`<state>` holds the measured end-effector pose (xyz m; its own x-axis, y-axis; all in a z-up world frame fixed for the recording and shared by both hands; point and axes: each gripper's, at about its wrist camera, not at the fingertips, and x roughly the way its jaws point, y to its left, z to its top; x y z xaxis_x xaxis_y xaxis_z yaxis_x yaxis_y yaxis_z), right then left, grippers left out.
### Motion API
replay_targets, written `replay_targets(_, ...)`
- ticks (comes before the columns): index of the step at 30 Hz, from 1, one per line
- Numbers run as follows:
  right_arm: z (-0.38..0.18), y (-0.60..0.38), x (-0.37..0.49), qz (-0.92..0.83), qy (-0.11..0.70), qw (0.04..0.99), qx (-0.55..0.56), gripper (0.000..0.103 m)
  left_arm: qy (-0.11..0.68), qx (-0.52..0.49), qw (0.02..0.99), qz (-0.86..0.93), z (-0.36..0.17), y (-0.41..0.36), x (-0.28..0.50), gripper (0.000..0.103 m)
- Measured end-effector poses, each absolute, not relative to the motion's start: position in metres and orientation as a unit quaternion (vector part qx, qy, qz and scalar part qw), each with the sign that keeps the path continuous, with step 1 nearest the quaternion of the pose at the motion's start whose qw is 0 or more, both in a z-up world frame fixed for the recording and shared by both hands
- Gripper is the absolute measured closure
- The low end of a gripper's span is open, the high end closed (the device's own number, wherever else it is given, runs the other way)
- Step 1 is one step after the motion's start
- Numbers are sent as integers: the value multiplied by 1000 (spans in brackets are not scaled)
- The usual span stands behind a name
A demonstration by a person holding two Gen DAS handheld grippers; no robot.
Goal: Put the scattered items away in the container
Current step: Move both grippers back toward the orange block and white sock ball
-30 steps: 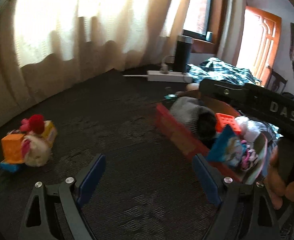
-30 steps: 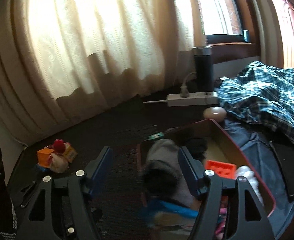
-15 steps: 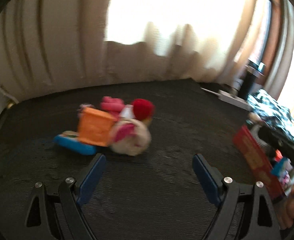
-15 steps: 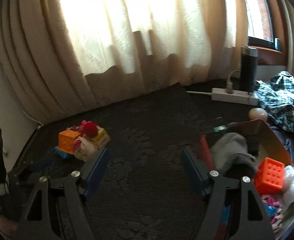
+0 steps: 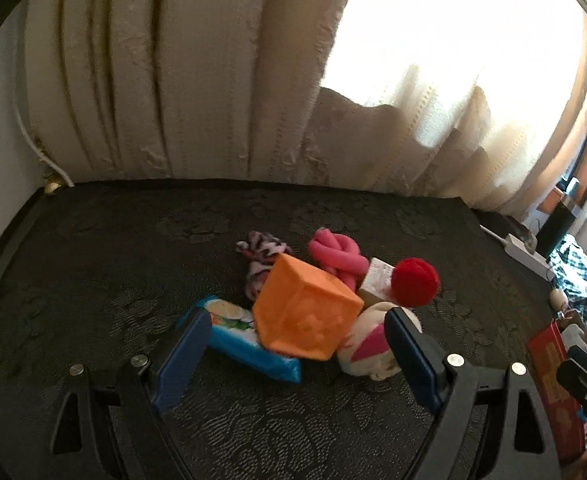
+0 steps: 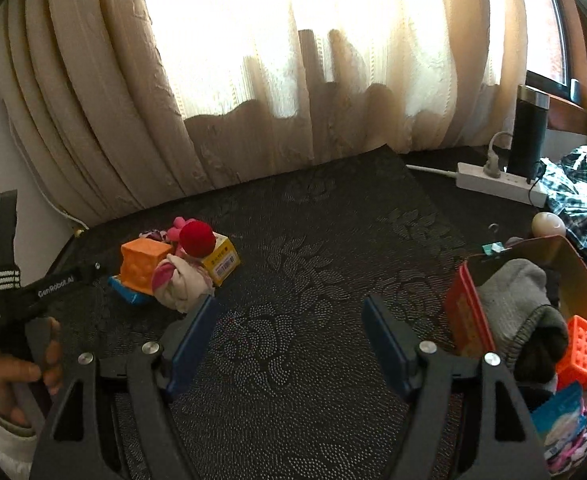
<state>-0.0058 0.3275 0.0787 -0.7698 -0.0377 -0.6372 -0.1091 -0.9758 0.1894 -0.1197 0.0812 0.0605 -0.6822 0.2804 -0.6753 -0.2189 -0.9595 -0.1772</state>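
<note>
The left claw [image 5: 293, 354] gapes wide at lower centre, empty, framing the orange cube [image 5: 305, 312] in the toy pile. The right claw [image 6: 289, 340], jaws just widening, holds nothing; the container [image 6: 465, 320] sits lower right.

"GenRobot.AI" in white on black body of left handheld device [image 6: 59, 285], seen from right wrist view. Small yellow box [image 6: 220, 258] carries barcode label, print too small to read. Red box wall [image 6: 464, 316] bears pale markings, unreadable.
</note>
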Motion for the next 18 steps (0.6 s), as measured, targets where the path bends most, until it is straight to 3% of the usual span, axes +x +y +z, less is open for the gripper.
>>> replay_targets(8, 65, 321, -23, 929, 105, 14, -356, 25, 46, -362, 108, 925, 43, 109, -136, 13)
replay_targets(13, 58, 320, -31, 926, 103, 18, -363, 25, 15, -367, 102, 925, 34, 94, -148, 3)
replay_targets(18, 51, 318, -38, 922, 102, 18, -372, 25, 40, -354, 65, 932, 34, 92, -148, 2)
